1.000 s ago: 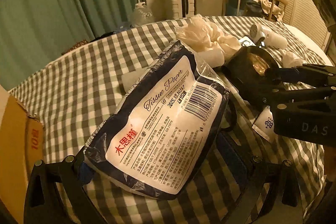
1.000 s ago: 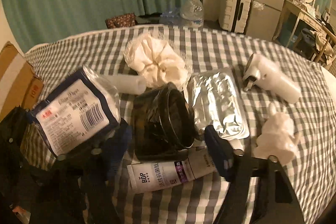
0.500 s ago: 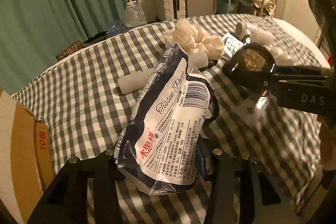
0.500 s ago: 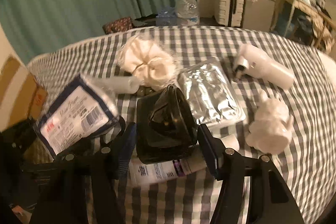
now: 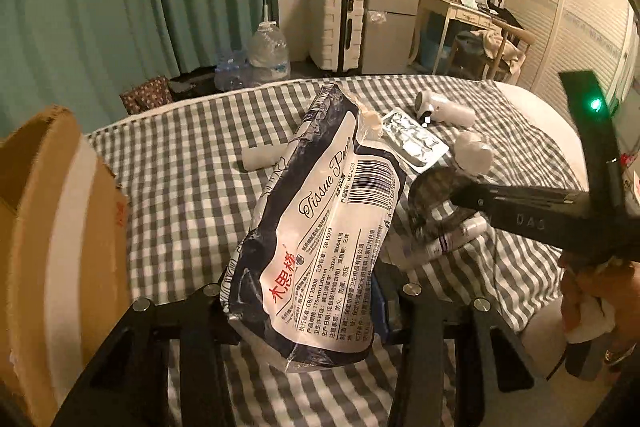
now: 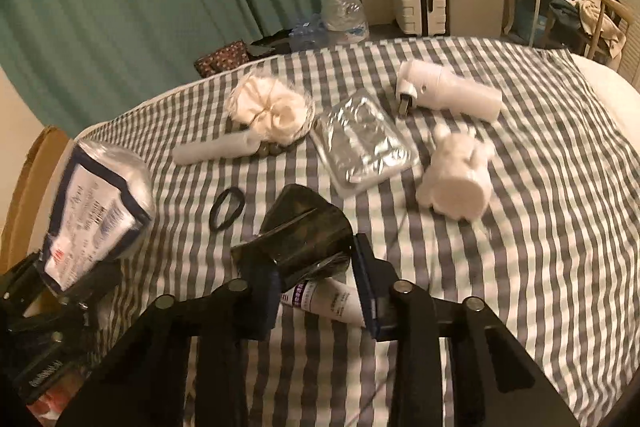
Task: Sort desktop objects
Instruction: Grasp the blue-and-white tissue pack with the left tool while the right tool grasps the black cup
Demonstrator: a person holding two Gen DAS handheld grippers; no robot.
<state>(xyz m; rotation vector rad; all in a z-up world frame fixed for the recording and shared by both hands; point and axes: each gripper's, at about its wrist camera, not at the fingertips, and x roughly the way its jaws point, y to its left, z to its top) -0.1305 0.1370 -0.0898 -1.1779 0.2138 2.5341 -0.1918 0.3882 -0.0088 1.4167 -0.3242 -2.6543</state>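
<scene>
Left gripper (image 5: 304,301): clamped the tissue pack (image 5: 320,227), frame centre.
Cardboard box (image 5: 52,239): sat far left.
Right gripper (image 5: 436,203): closing on dark pouch (image 5: 430,203), right.

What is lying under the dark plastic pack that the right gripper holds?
A white tube with a purple label lies on the checked cloth under the dark pack. The pack hides its one end.

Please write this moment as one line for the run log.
left gripper: holds tissue pack, lifted | right gripper: jaws closing on dark plastic piece | tube: on checked cloth | box: left
</scene>
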